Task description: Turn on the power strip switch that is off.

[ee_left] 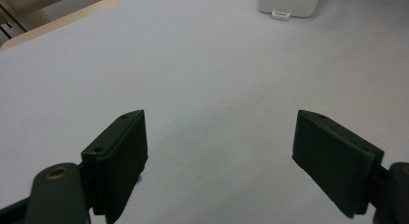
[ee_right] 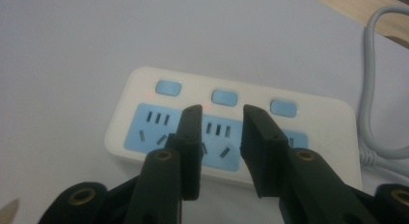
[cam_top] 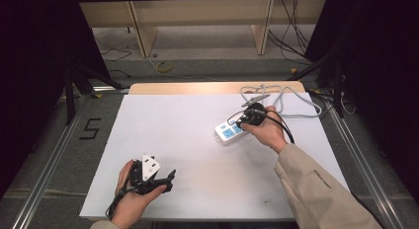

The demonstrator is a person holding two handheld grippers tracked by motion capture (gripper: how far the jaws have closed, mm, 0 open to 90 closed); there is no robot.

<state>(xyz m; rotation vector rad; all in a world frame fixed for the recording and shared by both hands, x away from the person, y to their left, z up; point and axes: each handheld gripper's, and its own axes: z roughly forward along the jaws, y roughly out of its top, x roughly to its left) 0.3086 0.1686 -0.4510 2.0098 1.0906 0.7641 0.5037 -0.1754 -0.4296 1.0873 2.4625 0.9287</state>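
A white power strip (cam_top: 227,132) with blue socket faces lies at the right of the white table (cam_top: 188,140). My right gripper (cam_top: 241,122), held in a hand, hovers over its right end. In the right gripper view the strip (ee_right: 144,89) has three blue switches (ee_right: 224,97), with small red lights beside the left and middle ones. The right gripper (ee_right: 222,113) stands over the middle socket, jaws a narrow gap apart and holding nothing. My left gripper (cam_top: 169,178) rests near the front left edge, pointing right. Its jaws (ee_left: 222,118) are wide open and hold nothing.
The strip's grey cable (cam_top: 296,98) loops over the back right corner of the table and also runs down the right side (ee_right: 371,89). A wooden edge (cam_top: 197,87) borders the back. The strip's end (ee_left: 289,3) lies far ahead of the left gripper.
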